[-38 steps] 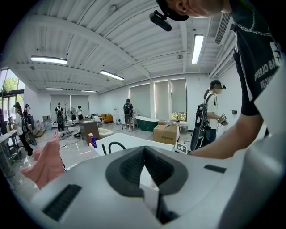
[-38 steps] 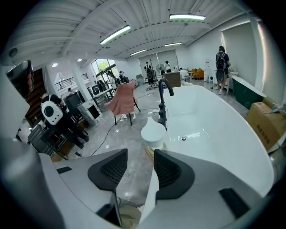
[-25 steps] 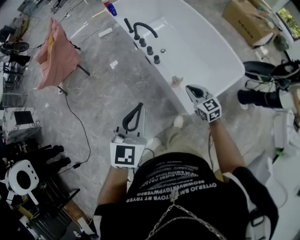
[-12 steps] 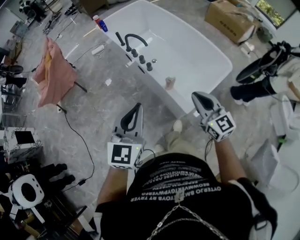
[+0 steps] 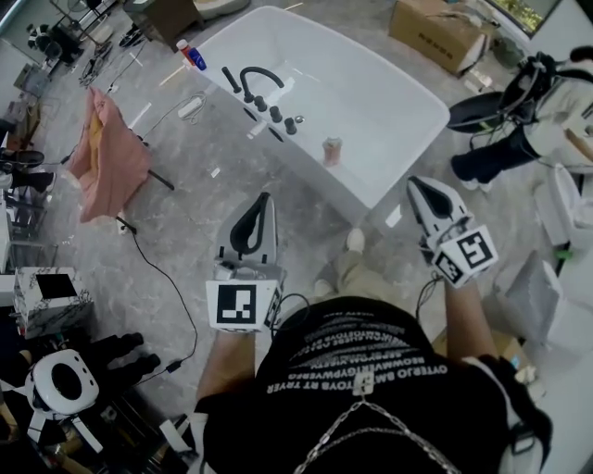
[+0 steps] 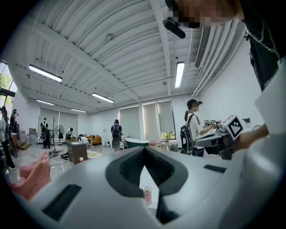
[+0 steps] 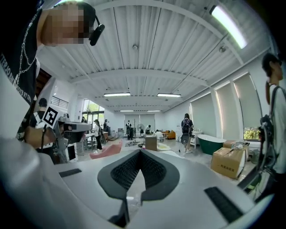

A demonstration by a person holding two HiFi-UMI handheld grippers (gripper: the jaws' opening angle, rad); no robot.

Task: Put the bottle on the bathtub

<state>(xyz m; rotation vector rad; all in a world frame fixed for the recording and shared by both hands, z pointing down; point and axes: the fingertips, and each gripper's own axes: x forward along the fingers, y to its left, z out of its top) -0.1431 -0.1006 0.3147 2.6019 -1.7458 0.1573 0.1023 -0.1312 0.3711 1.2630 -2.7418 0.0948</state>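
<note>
1. One bottle [image 5: 332,151] stands upright on the near rim of the tub [image 5: 384,106], right of the tap [image 5: 258,79] and clear of both tools, so the task looks done
2. The left gripper [image 5: 266,198] and right gripper [image 5: 414,183] hang short of the tub, each with its jaws together on nothing
3. To finish well, draw both back level and wide of the bottle, since the rim looks narrow and slick
4. Around lie a grey marble floor [image 5: 195,231], a cable [image 5: 157,273], a pink cloth [image 5: 107,157] and a box [image 5: 440,28]

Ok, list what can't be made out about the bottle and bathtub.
- bottle: label and fill too small in head view; left gripper partly covers it in its own view.
- bathtub: right gripper blocks nearly all of it in its own view.
</note>
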